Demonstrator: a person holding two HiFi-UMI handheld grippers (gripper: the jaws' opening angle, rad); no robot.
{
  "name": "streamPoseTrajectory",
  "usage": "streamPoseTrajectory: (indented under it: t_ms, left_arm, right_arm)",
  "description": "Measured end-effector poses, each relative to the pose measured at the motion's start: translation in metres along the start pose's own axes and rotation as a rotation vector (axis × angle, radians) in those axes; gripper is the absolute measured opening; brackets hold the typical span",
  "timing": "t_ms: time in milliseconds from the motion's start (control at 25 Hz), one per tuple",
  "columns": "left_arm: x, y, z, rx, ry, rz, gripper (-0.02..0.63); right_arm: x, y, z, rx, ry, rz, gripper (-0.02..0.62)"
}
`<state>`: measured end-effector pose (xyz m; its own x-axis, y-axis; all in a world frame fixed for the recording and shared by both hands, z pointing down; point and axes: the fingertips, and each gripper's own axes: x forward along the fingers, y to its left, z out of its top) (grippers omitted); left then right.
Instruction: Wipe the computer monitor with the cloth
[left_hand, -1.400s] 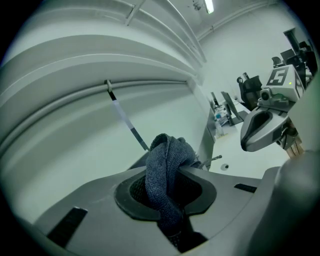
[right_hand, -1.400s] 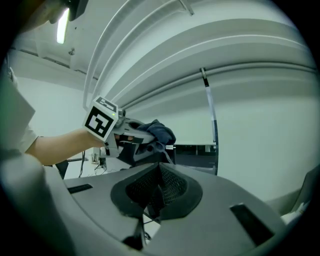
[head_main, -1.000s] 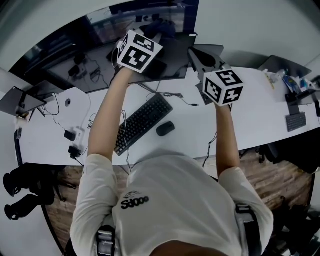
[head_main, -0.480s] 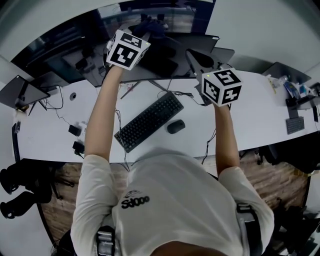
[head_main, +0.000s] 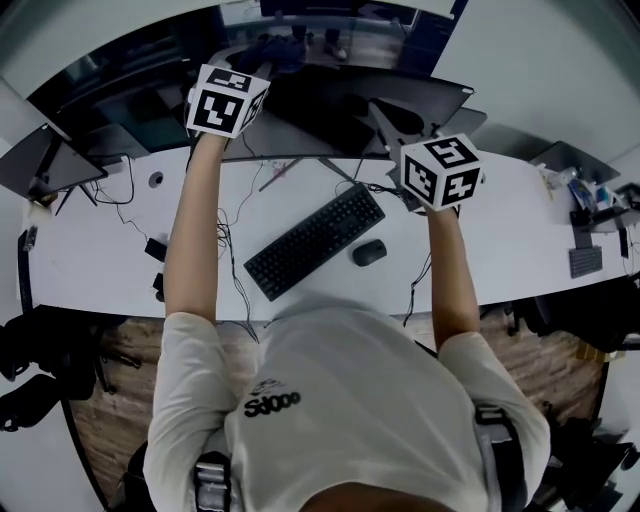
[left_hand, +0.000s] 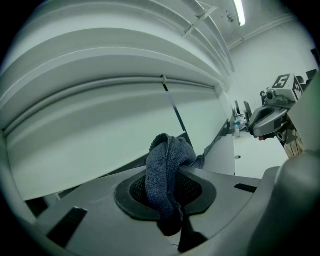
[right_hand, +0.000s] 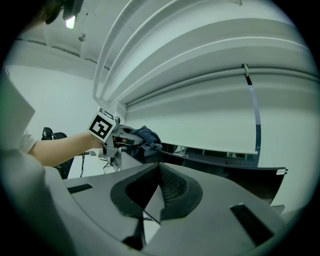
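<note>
**Cloth (left_hand: 167, 170) Position at Monitor (right_hand: 225, 172) Top Edge**

The left hand-held gripper (left_hand: 167, 200) was clamped on the blue cloth, which bulged out past its jaws and lay against the top edge of the dark monitor. The right hand-held gripper (right_hand: 155, 192) was closed on nothing and was held near the monitor's right side, above the bench (head_main: 500, 230). A keyboard (head_main: 315, 240) and a mouse (head_main: 369, 252) lay on the bench.

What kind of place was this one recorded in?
Most likely an office or lab workstation: a long white desk carries a keyboard, a mouse and a wide dark monitor.
</note>
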<state>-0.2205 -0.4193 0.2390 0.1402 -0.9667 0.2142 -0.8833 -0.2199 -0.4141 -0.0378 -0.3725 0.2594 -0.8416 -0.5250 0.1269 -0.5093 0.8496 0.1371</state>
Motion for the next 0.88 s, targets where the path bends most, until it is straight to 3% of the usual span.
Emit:
streamPoseTrajectory:
  t_ms: [560,640,800,880]
  left_arm:
    - [-0.077,0.122,-0.076,-0.109,-0.017,0.154,0.074]
    - [-0.087,0.136,-0.085,-0.148,-0.04,0.178,0.074]
    - [-0.105,0.161,-0.103,-0.3,-0.125,0.198,0.075]
    - [-0.111,0.174,-0.113,-0.317,-0.135,0.226,0.075]
  right_arm:
    - [0.079,0.089,0.015,0.005,0.004,0.077,-0.005]
    - [0.087,0.098,0.013,0.012,0.008,0.078,-0.005]
    - [0.102,0.112,0.01,0.032,0.014,0.072,-0.005]
    - [0.108,0.117,0.009,0.036,0.021,0.065,-0.005]
